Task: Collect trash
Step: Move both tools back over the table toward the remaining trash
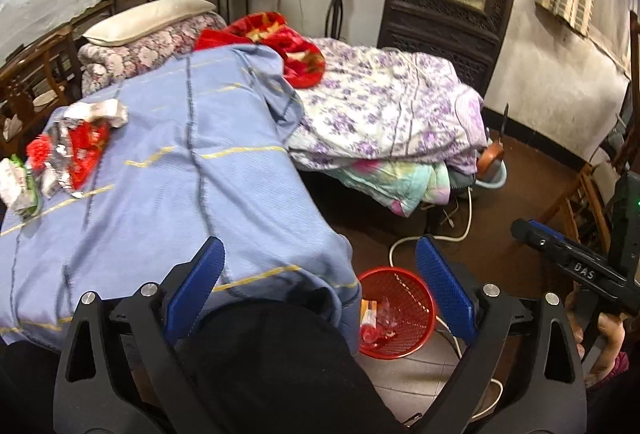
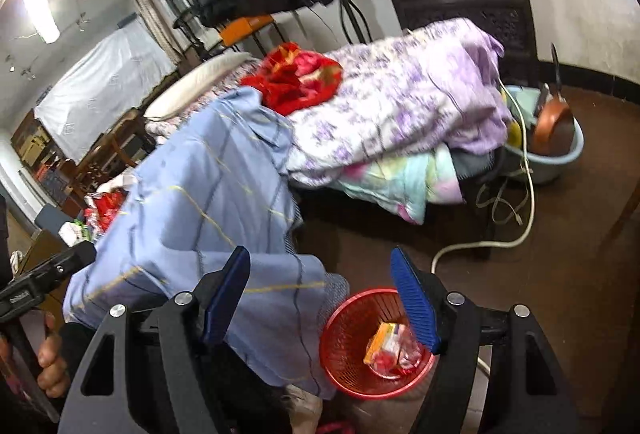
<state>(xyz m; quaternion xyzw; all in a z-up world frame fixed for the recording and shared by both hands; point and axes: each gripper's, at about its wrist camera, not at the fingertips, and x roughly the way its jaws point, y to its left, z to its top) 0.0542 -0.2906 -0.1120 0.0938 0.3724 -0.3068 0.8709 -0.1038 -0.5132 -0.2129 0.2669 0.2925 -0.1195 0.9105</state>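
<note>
Red mesh waste basket (image 1: 400, 314) stands on the floor beside the bed, with some wrappers (image 2: 394, 348) already inside.

Both grippers are wide open and hold nothing: the left gripper (image 1: 320, 274) hangs over the blue blanket (image 1: 160, 194) edge, the right gripper (image 2: 320, 286) just above the basket. More trash, a pile of red and silver wrappers (image 1: 68, 150), lies on the blanket at the far left. The letters "DAS" can be read on the right gripper's body; writing on the wrappers is too blurred.
</note>
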